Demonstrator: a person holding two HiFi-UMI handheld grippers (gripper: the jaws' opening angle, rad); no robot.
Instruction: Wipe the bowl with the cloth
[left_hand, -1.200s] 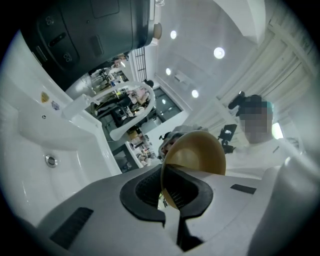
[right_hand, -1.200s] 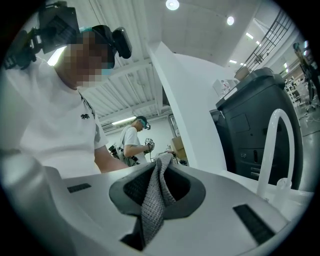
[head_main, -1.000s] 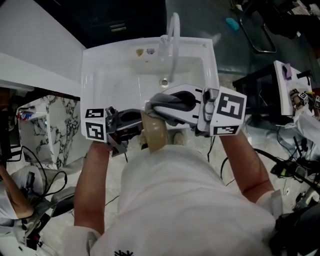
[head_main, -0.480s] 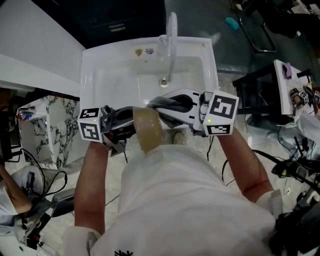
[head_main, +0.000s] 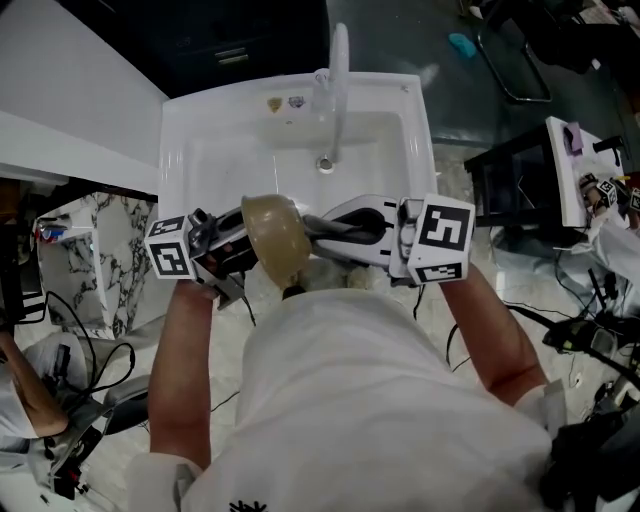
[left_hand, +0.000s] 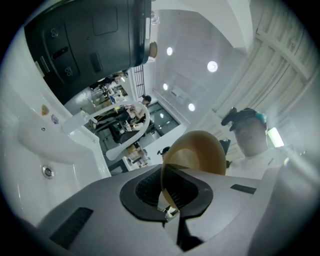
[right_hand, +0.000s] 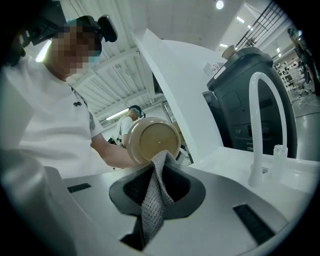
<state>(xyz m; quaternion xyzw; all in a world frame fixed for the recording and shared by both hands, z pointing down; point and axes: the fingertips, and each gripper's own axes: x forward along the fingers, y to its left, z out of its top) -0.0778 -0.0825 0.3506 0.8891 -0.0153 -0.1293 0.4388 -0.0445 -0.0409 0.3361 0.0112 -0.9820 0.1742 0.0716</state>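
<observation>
Left gripper (left_hand: 167, 196) is clenched on the rim of the bowl (left_hand: 200, 152), which stands on edge between the jaws and bulges up and beyond them, over the front of the sink (head_main: 200, 150). Right gripper (right_hand: 157, 192) is clamped on the cloth (right_hand: 151, 210), whose free end pokes straight out ahead of the jaws. The bowl's round face is turned square at those right jaws, the cloth tip meeting its lower edge. The wipe, I'd say, runs up across that face.
</observation>
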